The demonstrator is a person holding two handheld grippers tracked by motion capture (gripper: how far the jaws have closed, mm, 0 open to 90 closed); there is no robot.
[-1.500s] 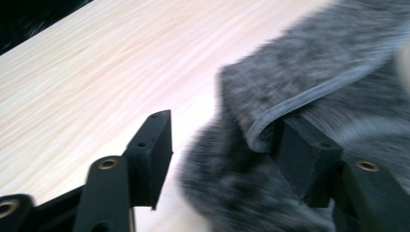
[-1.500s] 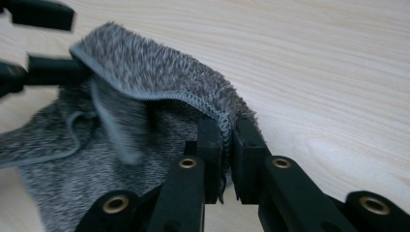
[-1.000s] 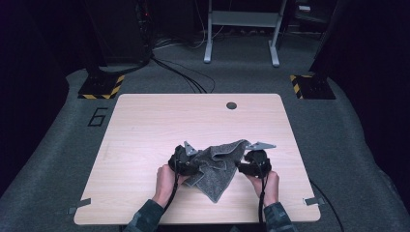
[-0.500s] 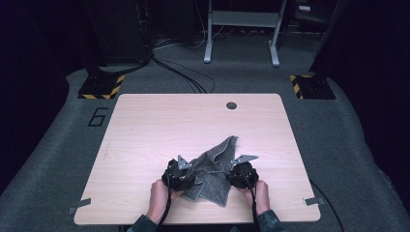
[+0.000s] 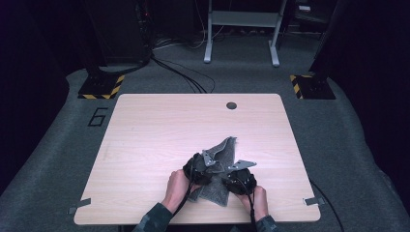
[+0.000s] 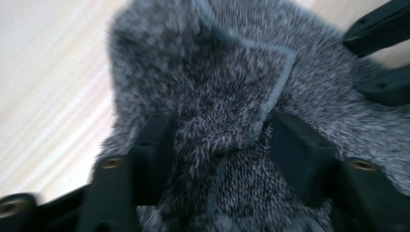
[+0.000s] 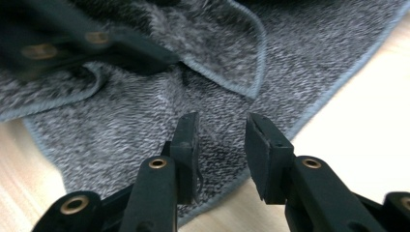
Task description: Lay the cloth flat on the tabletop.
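Since a second ago both hands have drawn together, bunching the towel [image 5: 218, 166] near the tabletop's [image 5: 145, 140] front edge. Left gripper [image 6: 217, 140] pinches a fold; right gripper [image 7: 221, 140] hovers open above the cloth. Soft, light, floppy: grip hems.

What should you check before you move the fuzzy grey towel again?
1. Towel fully on the table: ok, it lies crumpled near the front edge, none of it hanging off.
2. Left gripper has cloth: ok, a thick fold sits between its jaws.
3. Right gripper has cloth: not ok, its jaws stand apart over flat towel with nothing pinched; they have just been closing.
4. Towel flat: not ok, one corner is folded over.
5. Grippers clear of each other: cannot tell, they sit very close over the towel.
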